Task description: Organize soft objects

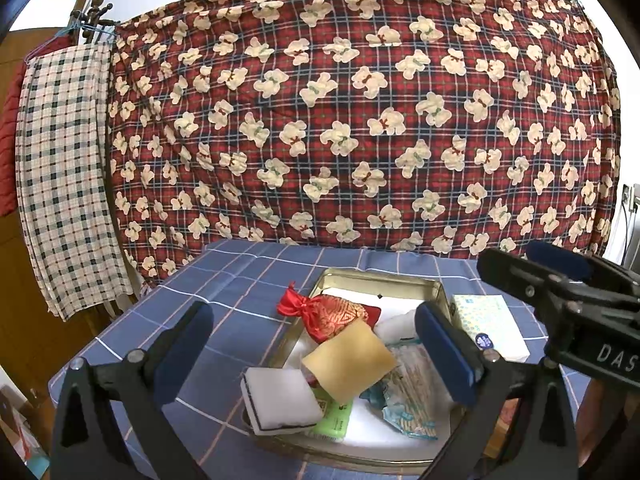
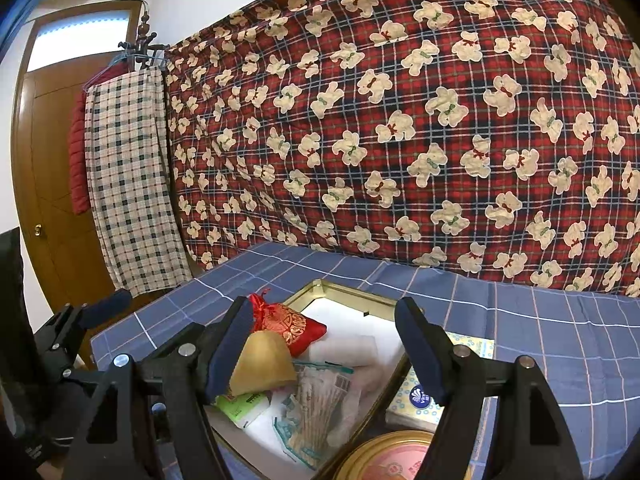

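Two tongs hovered over one gold tin [image 1: 438, 294] on the desk [image 1: 224, 280], both spread wide and gripping nothing. Left tongs [image 1: 316, 344] had one blue pad [image 1: 182, 350] on each side of the tin's contents; right tongs [image 2: 324, 352] hung just beside them, its left pad [image 2: 230, 350] close to the yellow sponge, though whether it touched could not be told.

Between the left tongs' pads lay one yellow sponge [image 1: 350, 362], tilted on top of the pile. Beyond it sat one red pouch [image 1: 328, 314] with a ribbon bow. Nearer, at the tin's left rim, rested one white sponge [image 1: 280, 400] with a dark lower layer, and beside it one green tissue pack [image 1: 334, 420]. One clear bag of swabs [image 1: 408, 396] lay toward the right pad. One folded white cloth [image 2: 344, 350] sat farther in, on the tin's white lining.

Outside the tin, past the left tongs' right pad, stood one tissue box [image 1: 490, 326]. Below the right tongs, one round gold lid [image 2: 390, 458] showed at the frame's edge. Behind the desk hung one red plaid blanket [image 1: 360, 112] with bears.
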{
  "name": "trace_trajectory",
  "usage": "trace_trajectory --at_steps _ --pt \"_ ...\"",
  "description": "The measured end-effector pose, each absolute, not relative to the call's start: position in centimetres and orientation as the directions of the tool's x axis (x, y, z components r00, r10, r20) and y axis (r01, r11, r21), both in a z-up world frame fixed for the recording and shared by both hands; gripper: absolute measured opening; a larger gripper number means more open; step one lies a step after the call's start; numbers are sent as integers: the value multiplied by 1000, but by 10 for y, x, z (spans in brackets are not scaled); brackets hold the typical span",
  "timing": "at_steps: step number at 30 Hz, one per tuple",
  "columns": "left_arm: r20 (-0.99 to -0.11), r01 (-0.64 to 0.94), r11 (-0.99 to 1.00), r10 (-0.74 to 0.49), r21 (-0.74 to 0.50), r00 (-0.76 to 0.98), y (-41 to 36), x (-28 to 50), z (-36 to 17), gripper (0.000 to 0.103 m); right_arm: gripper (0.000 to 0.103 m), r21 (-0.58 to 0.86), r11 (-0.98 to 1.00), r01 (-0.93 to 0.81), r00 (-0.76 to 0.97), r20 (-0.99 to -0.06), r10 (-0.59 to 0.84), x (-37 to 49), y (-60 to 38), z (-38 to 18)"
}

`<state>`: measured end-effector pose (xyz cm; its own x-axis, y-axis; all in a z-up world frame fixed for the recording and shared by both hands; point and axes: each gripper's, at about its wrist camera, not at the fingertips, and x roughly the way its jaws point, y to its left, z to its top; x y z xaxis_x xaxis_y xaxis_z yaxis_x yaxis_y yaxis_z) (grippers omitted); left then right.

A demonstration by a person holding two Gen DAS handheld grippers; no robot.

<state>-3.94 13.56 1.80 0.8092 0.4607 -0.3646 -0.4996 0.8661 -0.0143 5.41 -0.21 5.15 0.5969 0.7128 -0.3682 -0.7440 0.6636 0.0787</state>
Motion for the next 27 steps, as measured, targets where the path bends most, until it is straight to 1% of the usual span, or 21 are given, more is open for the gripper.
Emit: trace_trajectory --at_steps 11,16,23,27 --pt "-370 -495 869 454 -18 811 135 -39 18 102 76 78 662 -745 597 -366 714 51 -1 55" --pt "-372 -512 859 472 -8 799 137 -41 22 102 76 78 664 -744 598 -366 713 52 -1 54" --pt "-398 -518 855 467 -24 789 142 -37 18 102 76 78 660 -747 594 -368 716 51 -1 56" --pt "-388 -518 855 477 -2 789 139 -36 16 102 76 77 657 -750 590 -370 718 50 -1 57"
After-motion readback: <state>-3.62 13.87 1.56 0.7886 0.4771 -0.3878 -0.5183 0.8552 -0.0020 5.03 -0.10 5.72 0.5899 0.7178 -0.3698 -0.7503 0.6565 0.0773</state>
